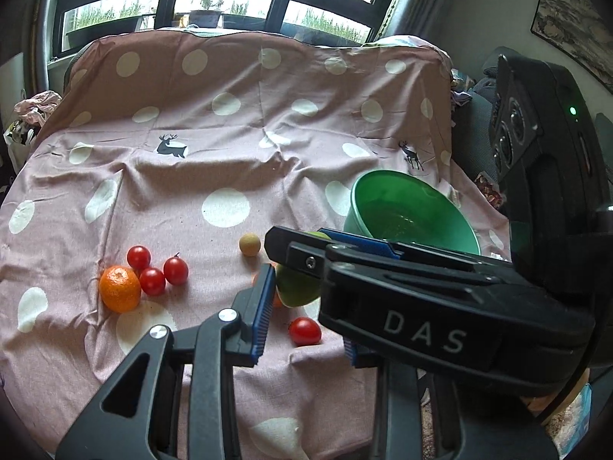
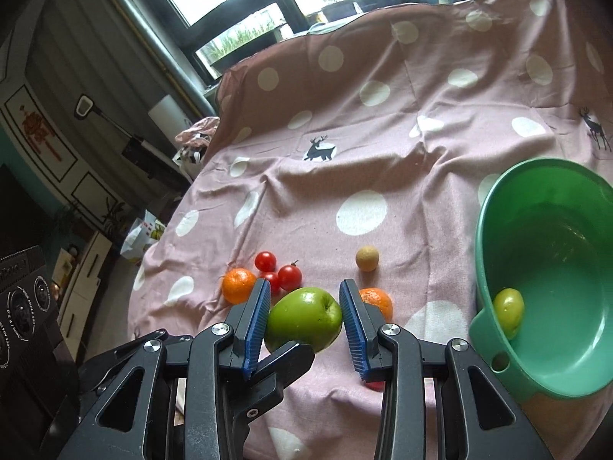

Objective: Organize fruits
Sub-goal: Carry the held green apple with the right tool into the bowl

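Note:
A green apple (image 2: 304,318) sits between the blue-padded fingers of my right gripper (image 2: 304,324); the pads are close on both sides, the left one touching, a small gap on the right. In the left wrist view the apple (image 1: 297,287) is partly hidden behind the right gripper's body (image 1: 421,306). My left gripper (image 1: 306,306) is open beside the apple; its left finger (image 1: 262,308) shows. A green bowl (image 2: 498,329) at right holds a small yellow-green fruit (image 2: 507,308). Mandarins (image 2: 238,285), (image 2: 377,301), cherry tomatoes (image 2: 289,276) and a tan round fruit (image 2: 367,257) lie on the cloth.
A pink polka-dot cloth (image 2: 383,134) covers the table. One more cherry tomato (image 1: 304,331) lies near the front. Windows stand behind the table, a cabinet (image 2: 57,134) to the left, a dark chair (image 1: 479,122) at the right.

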